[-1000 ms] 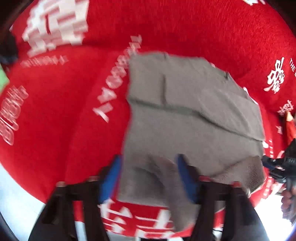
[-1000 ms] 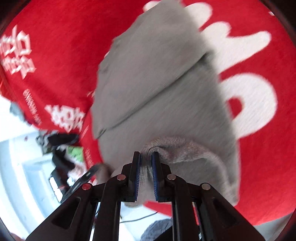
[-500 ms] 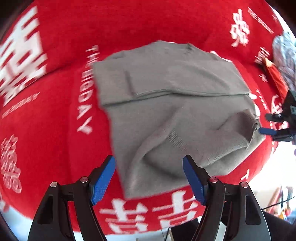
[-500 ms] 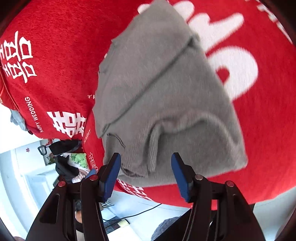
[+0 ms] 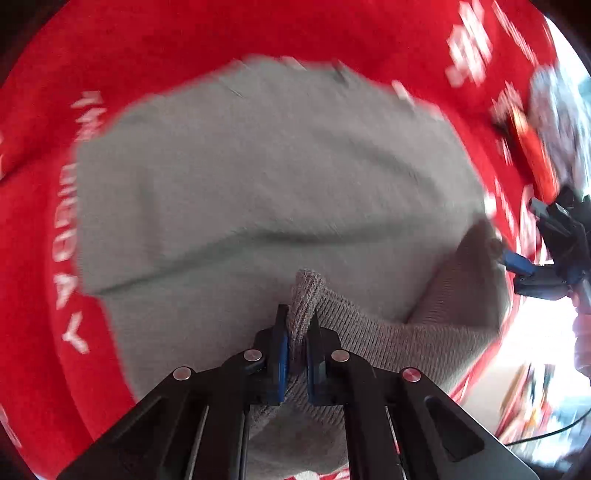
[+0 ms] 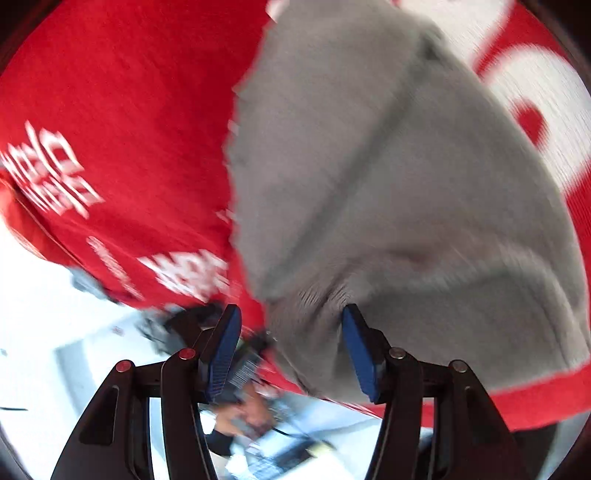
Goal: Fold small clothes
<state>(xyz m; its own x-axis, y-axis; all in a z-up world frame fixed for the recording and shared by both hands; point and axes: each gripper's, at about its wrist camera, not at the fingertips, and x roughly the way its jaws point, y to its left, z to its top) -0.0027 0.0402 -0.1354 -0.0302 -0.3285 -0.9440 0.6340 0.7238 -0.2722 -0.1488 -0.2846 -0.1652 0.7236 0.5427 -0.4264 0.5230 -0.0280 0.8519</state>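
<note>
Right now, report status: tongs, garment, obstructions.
Left tongs shut on ribbed hem of grey knit sweater. Right tongs open at its near edge. Sweater half-folded on red printed cloth. Nothing in the way.

Both wrist views close above sweater (image 5: 280, 177)

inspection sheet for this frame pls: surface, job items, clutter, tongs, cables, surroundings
Surface: red cloth with white lettering.
Job's things: grey knit garment partly folded, ribbed hem lifted.
Clutter: orange and grey items at the far edge, blurred.
Tongs: left tongs shut on the ribbed hem; right tongs open, straddling the garment's near edge.
Cables: thin dark cable off the cloth.
Surroundings: bright, blurred room beyond the cloth's edge.
</note>
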